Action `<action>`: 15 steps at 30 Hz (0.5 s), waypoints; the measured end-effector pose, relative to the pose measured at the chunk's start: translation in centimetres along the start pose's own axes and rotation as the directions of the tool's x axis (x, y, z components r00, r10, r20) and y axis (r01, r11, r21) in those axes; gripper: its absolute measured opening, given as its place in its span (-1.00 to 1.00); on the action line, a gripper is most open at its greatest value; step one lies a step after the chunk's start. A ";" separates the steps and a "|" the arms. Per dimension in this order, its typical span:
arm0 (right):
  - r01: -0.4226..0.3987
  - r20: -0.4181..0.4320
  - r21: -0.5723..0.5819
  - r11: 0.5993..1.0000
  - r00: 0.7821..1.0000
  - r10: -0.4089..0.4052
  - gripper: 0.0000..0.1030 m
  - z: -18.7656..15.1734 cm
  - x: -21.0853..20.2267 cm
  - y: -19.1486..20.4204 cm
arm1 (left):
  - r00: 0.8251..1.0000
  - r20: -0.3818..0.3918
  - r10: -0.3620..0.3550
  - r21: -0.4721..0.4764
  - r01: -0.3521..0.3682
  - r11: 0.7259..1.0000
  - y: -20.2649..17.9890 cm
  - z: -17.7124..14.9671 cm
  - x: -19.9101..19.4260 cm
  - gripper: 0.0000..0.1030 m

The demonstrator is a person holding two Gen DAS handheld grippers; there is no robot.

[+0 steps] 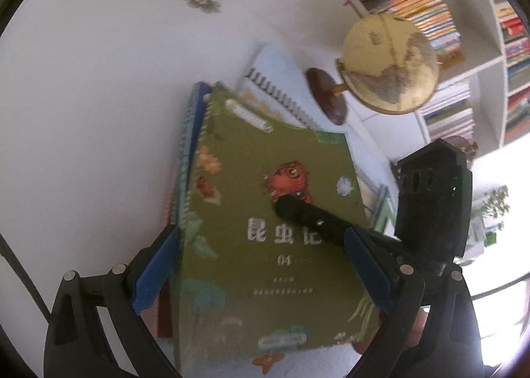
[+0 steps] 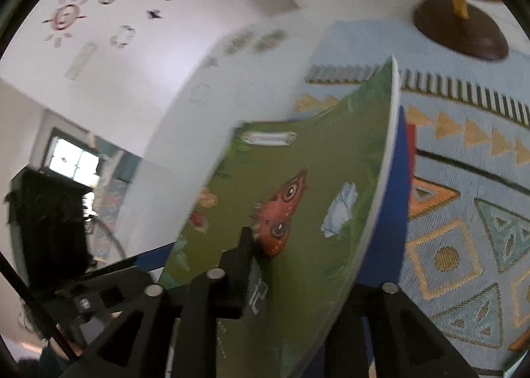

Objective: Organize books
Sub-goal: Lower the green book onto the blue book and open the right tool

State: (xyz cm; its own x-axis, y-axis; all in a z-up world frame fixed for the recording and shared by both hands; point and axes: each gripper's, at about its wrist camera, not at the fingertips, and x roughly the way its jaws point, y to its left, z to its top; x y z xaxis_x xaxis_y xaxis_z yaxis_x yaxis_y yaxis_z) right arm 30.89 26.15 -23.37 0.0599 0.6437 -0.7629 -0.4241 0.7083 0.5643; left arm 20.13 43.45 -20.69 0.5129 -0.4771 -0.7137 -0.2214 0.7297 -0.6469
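Observation:
A green picture book point(image 1: 238, 163) with a red insect on its cover tops a small stack with a blue book point(image 1: 198, 93) and a red book point(image 1: 164, 311). My left gripper point(image 1: 260, 230) straddles the stack, a blue pad against each long side. In the right wrist view the green book point(image 2: 331, 163) and the blue book point(image 2: 399, 179) stand between the jaws of my right gripper point(image 2: 314, 262). One black finger point(image 2: 245, 262) lies along the cover and the other is hidden behind the books; I see no firm pinch. That finger point(image 1: 308, 215) also shows in the left wrist view.
A yellow globe point(image 1: 391, 63) on a dark round base point(image 2: 460, 30) stands just beyond the stack on a pale blue patterned cloth point(image 2: 463, 212). White shelves packed with books point(image 1: 430, 7) rise behind it. A white wall with decals point(image 2: 99, 14) lies to the left.

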 end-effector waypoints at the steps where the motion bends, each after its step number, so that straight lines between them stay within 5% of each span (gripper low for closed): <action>1: 0.000 0.005 0.021 1.000 1.000 0.000 -0.51 0.2 -0.2 -0.4 | 1.000 -0.001 0.007 0.005 -0.007 1.000 0.1 -0.2 -0.1 0.88; 10: 0.105 0.020 0.171 0.980 0.994 -0.110 -0.43 -1.4 -4.8 -5.0 | 0.999 -0.009 0.050 -0.037 -0.050 0.998 2.1 -2.2 -1.9 0.88; 12: 0.142 0.011 0.191 0.971 0.989 -0.147 -0.13 -2.7 -5.8 -5.1 | 0.998 -0.020 0.057 -0.043 -0.058 0.997 2.1 -2.9 -2.0 0.88; 15: 0.139 0.003 0.194 0.971 0.990 -0.142 -0.10 -5.7 -7.2 -5.4 | 0.998 -0.043 0.040 -0.056 -0.043 0.998 2.0 -4.2 -1.8 0.88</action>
State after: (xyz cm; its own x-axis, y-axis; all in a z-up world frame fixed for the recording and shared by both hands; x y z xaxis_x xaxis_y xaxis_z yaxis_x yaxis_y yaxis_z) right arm 27.59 16.06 -22.65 0.1223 0.5375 -0.8343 -0.2283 0.8333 0.5034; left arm 15.27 43.71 -21.77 0.4673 -0.4681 -0.7500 -0.2890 0.7209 -0.6299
